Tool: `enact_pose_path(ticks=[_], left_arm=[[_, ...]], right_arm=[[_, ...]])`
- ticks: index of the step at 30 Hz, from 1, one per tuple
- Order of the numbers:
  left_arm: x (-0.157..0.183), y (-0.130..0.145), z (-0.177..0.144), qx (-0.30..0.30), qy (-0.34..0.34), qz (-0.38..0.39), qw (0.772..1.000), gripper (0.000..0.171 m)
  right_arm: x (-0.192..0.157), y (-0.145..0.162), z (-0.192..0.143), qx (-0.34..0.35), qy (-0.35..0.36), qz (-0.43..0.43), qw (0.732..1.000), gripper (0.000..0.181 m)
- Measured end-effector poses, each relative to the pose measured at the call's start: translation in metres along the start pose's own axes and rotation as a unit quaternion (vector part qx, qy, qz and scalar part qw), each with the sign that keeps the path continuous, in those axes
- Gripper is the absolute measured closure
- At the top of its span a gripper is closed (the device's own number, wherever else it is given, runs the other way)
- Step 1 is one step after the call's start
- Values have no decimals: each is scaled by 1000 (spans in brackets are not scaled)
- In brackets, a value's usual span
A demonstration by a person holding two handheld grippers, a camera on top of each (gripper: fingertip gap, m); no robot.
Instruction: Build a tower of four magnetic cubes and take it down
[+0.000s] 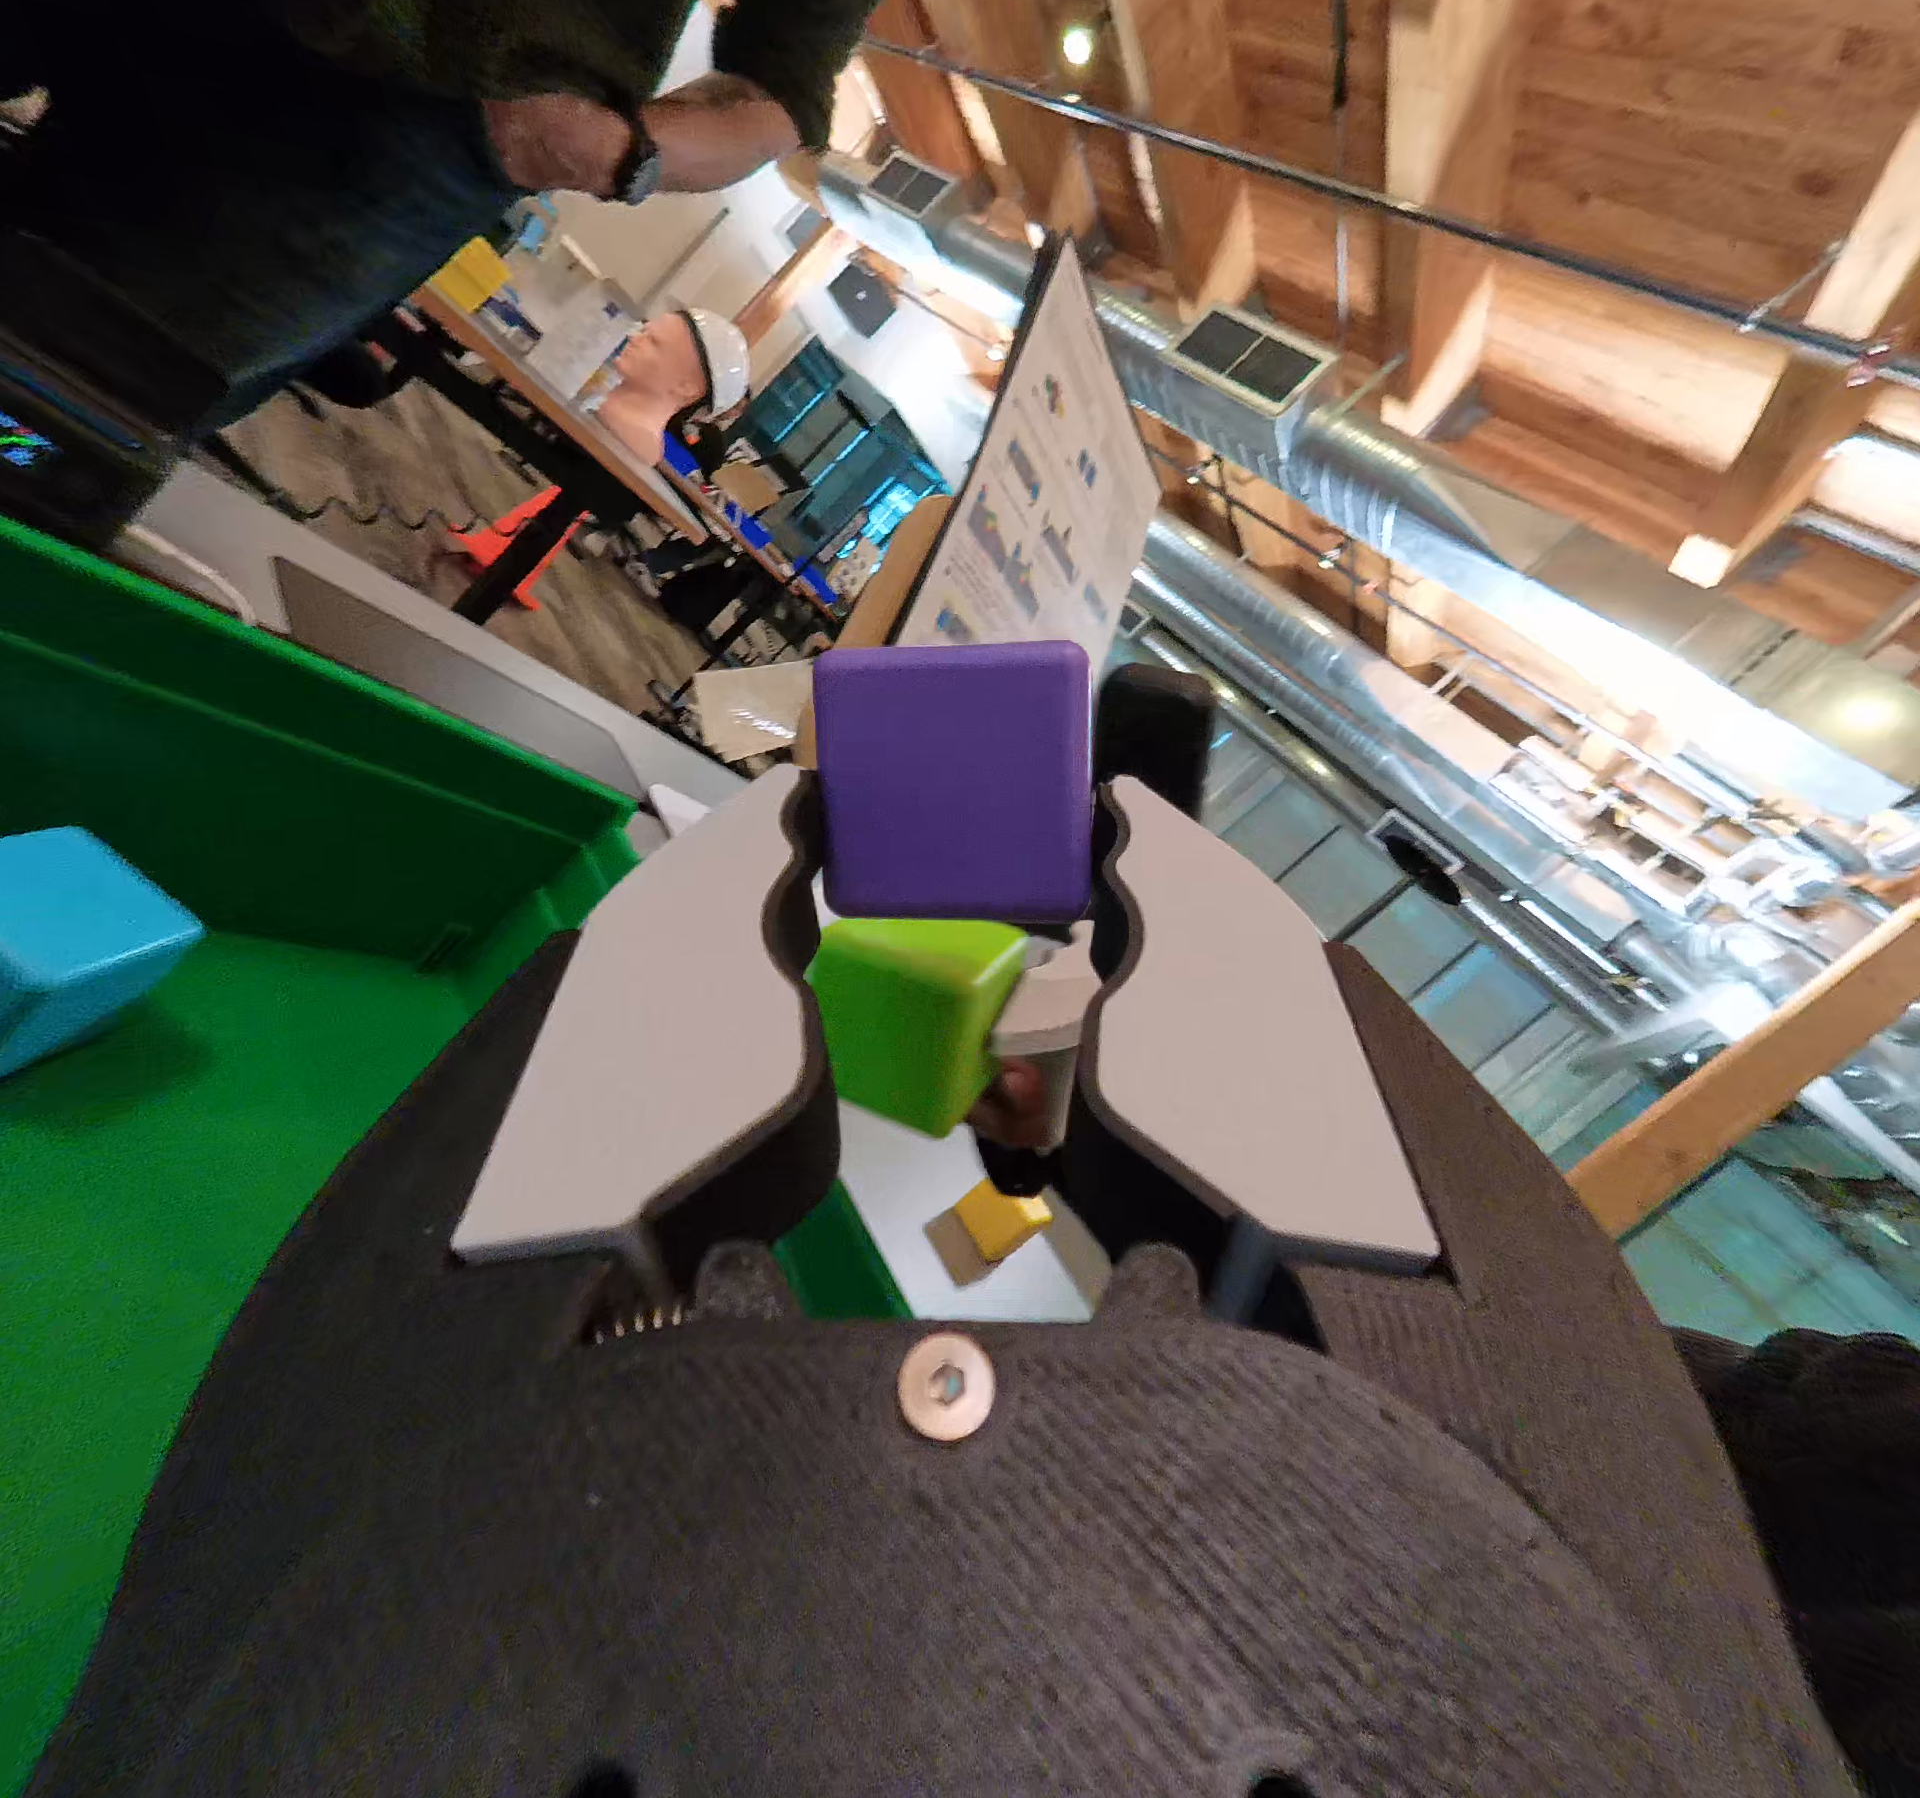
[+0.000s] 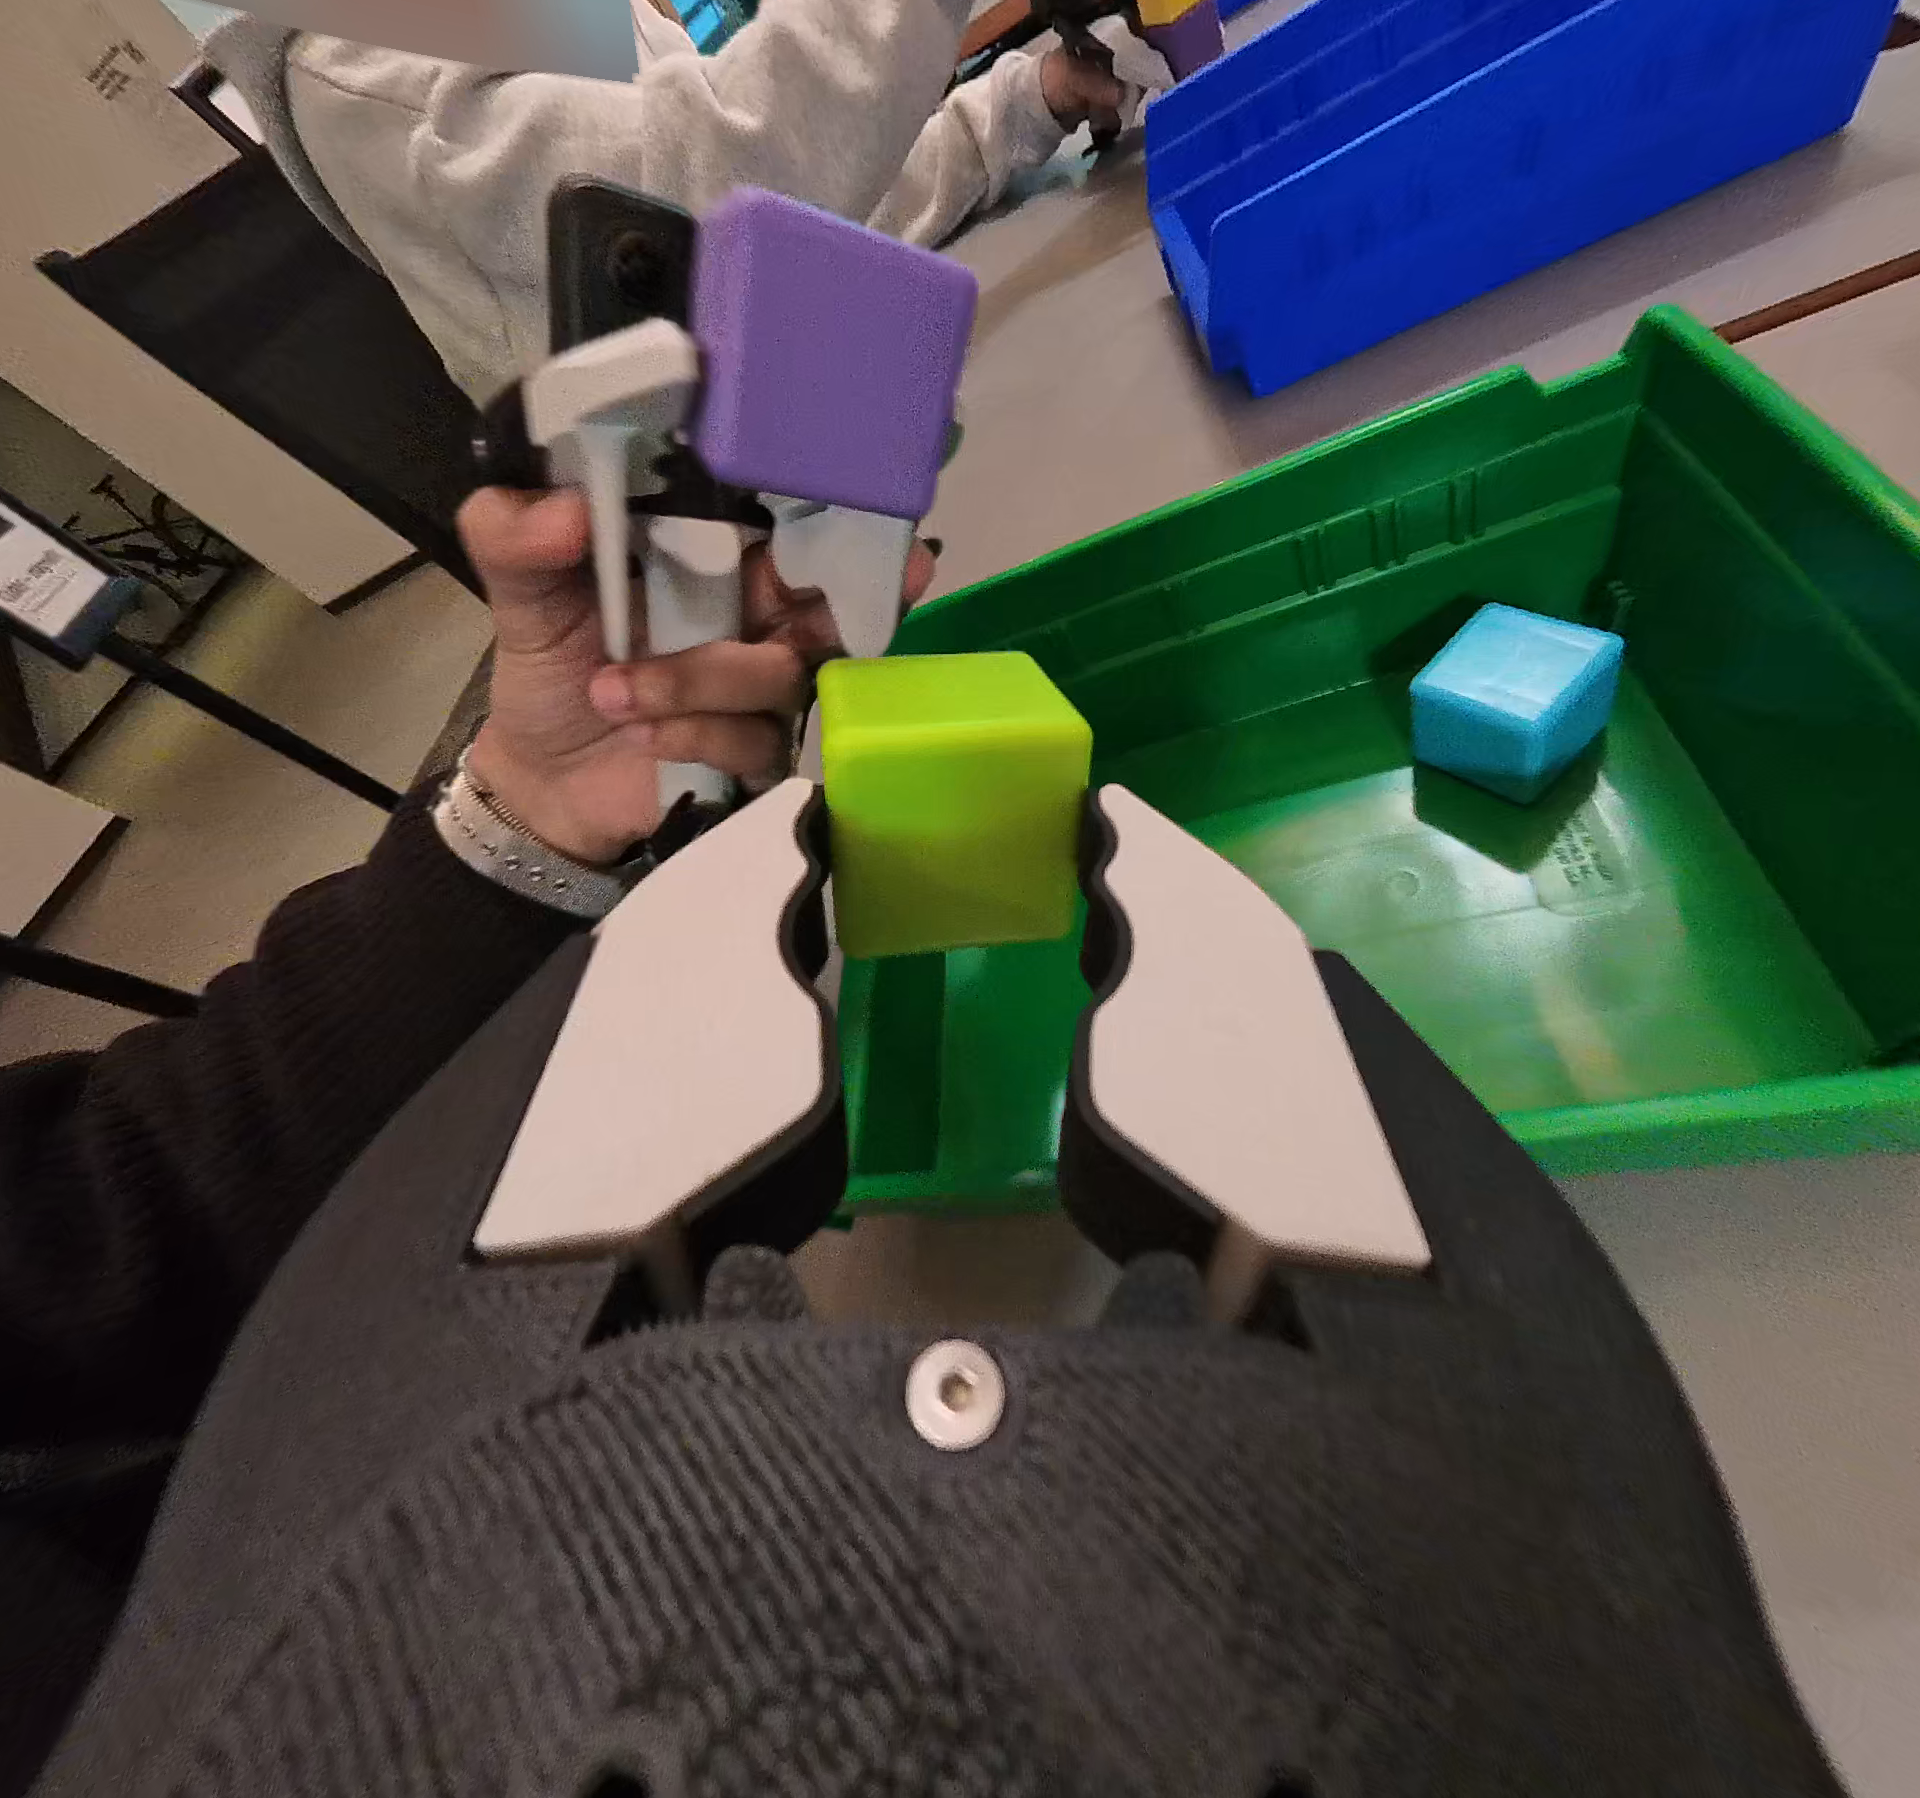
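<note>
Our left gripper (image 1: 951, 823) pinches a purple cube (image 1: 951, 777); our right gripper (image 2: 951, 844) pinches a lime cube (image 2: 951, 803). Both hang over the green bin's (image 2: 1766, 1120) near corner, and a light-blue cube (image 2: 1512, 699) lies inside the bin.

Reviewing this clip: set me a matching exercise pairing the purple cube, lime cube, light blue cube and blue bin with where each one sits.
Things:
1. purple cube
2. lime green cube
3. light blue cube
4. blue bin

Places:
A. lying on the floor of the green bin
B. clamped in the right gripper
C. standing on the grey table beyond the green bin
D. clamped in the left gripper, held up in the air

Pairs: 1-D, 2-B, 3-A, 4-C
</note>
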State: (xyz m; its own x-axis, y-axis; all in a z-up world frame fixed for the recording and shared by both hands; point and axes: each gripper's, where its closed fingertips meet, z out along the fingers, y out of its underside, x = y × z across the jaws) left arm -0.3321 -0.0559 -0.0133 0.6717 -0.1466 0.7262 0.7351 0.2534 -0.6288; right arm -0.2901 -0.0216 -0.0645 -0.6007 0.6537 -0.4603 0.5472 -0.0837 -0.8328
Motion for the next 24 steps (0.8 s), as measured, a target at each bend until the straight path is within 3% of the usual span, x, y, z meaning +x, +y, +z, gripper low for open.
enact_pose_path(ticks=[5,10,18,24], left_arm=[[-23,12,-3,-50,-87,52,994,122],[-44,30,-2,-127,-184,143,964,122],[-89,68,-20,-285,-318,242,871,121],[-116,96,-31,-389,-373,273,797,121]], right_arm=[[-9,0,-44,8,27,-43,999,134],[-15,11,-105,-8,82,-100,992,134],[-12,42,-210,-59,209,-170,961,134],[-4,73,-258,-100,263,-174,944,134]])
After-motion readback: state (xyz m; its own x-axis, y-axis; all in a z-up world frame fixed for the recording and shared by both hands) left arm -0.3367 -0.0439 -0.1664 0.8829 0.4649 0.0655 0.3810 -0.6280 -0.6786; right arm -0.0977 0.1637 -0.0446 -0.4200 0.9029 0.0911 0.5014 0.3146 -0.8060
